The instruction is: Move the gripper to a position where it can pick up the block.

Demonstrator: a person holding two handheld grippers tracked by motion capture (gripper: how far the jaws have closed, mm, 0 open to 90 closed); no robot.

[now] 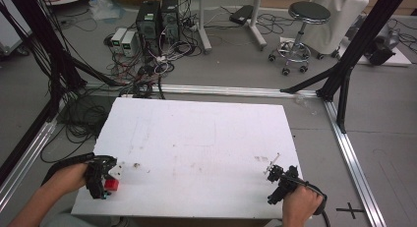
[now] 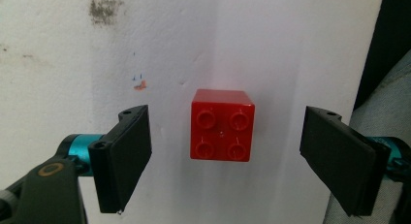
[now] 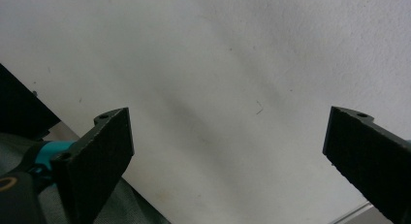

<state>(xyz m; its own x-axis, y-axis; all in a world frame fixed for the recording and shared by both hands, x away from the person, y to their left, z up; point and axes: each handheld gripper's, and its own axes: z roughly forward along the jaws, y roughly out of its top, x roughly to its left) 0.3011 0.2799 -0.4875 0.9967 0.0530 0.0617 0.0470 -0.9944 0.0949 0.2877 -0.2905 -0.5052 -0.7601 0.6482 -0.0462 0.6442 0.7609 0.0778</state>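
A red four-stud brick (image 2: 222, 125) lies on the white board (image 2: 271, 49), studs up, between the jaws of my left gripper (image 2: 232, 161). The jaws stand wide apart and touch nothing. From above, that red brick (image 1: 111, 184) sits at the board's near left corner under my left gripper (image 1: 101, 178). At the near right edge of the white board (image 1: 196, 138), my right gripper (image 1: 278, 183) is open. In its own view the right gripper (image 3: 232, 151) hovers over bare white board (image 3: 218, 64) with nothing between the jaws.
Black frame posts (image 1: 354, 45) and aluminium rails (image 1: 351, 158) surround the board. Tangled cables and computer boxes (image 1: 157, 20) lie on the floor beyond its far edge, with a stool (image 1: 302, 30) at the back right. Small stains (image 1: 135, 164) mark the board.
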